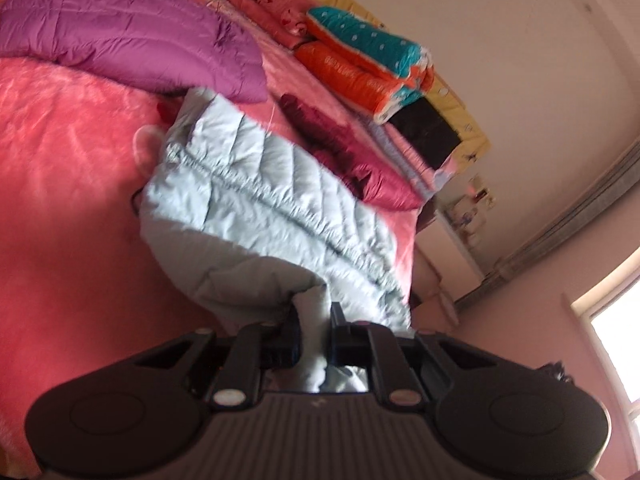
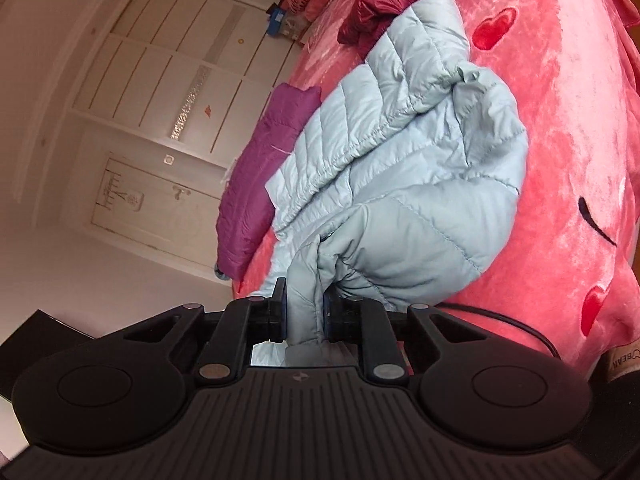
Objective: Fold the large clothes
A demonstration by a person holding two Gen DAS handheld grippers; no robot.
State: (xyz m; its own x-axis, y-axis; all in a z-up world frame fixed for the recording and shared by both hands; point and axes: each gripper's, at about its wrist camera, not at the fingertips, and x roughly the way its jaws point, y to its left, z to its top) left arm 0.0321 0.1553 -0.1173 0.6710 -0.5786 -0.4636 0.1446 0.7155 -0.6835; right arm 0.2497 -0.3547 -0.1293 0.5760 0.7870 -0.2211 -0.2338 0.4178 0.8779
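Note:
A pale blue quilted down jacket (image 1: 256,184) lies bunched on a pink plush bedspread (image 1: 64,184). My left gripper (image 1: 314,320) is shut on a fold at the jacket's near edge, and the fabric is drawn up between its jaws. In the right wrist view the same pale blue jacket (image 2: 400,168) spreads across the pink bedspread (image 2: 568,128), which has red hearts on it. My right gripper (image 2: 305,300) is shut on a thick wad of the jacket's edge, pinched between its black fingers (image 2: 278,308).
A purple down jacket (image 1: 128,28) lies beyond the blue one, and a dark red jacket (image 1: 340,152) to its right. Folded orange and teal quilts (image 1: 368,60) are stacked along the wall. A white wardrobe (image 2: 160,92) stands past the bed's edge. A black cable (image 2: 504,320) crosses the bedspread.

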